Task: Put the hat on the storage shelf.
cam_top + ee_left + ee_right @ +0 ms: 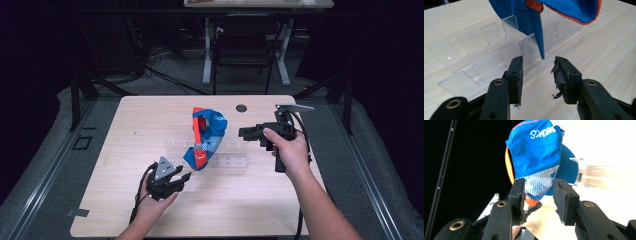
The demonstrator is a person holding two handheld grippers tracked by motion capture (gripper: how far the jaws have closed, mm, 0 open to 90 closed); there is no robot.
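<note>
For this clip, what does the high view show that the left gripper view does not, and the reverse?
High view alone: both hands, the right gripper open beside the blue and orange cap, the whole light wooden table, the dark floor and a chair beyond.

Left gripper view alone: the left gripper with worn, frayed pads, open with nothing between them.

Shared: the cap standing in the clear slotted acrylic rack.

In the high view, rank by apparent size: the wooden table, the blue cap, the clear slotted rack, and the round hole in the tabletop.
1. Wooden table
2. and 3. Clear slotted rack and blue cap: similar; the rack's see-through edges are unclear.
4. Round hole
</note>
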